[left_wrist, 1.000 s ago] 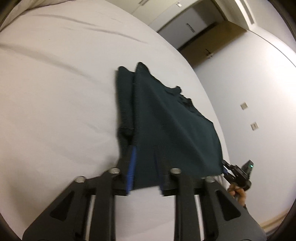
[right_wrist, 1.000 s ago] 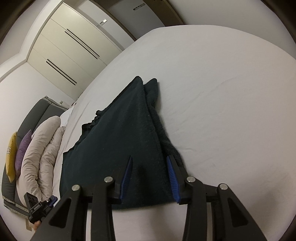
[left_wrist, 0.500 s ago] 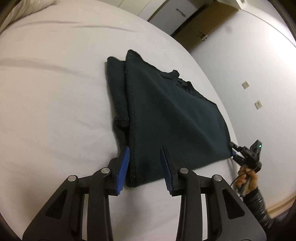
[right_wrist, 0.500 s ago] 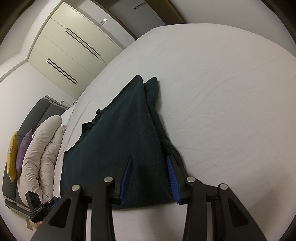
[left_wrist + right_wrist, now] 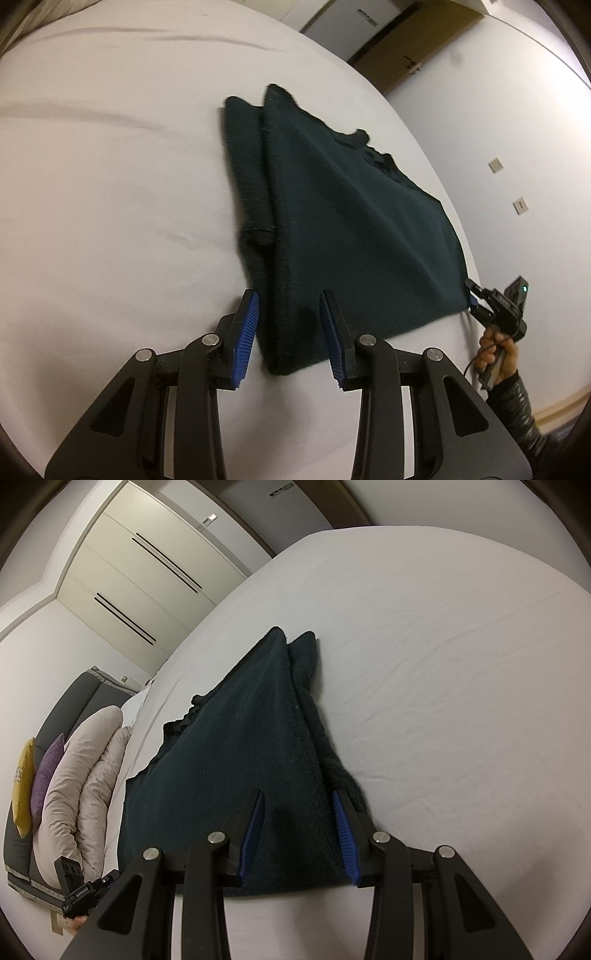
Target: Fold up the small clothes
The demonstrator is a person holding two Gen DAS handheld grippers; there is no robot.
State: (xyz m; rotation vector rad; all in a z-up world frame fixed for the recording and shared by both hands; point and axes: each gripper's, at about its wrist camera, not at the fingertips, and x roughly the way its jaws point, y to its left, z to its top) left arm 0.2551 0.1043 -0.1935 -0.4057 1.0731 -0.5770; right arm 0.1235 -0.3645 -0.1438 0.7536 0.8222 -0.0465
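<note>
- Now the left claw (image 5: 289, 334) hangs low over the bed (image 5: 110, 184), jaws spread apart, straddling the near corner of the dark green garment (image 5: 351, 236) without pinching it.
- Likewise the right claw (image 5: 298, 829) sits with jaws parted over its own corner of the folded garment (image 5: 240, 768), which lies flat on the white bed (image 5: 443, 664).
- Farther off, pillows (image 5: 74, 786) line the headboard, with wardrobe doors (image 5: 147, 572) behind.
- One second ago the left claw pinched the cloth; it has since let go.

One dark green garment (image 5: 354, 229), two grippers (image 5: 290, 325), two cushions (image 5: 22, 786)
</note>
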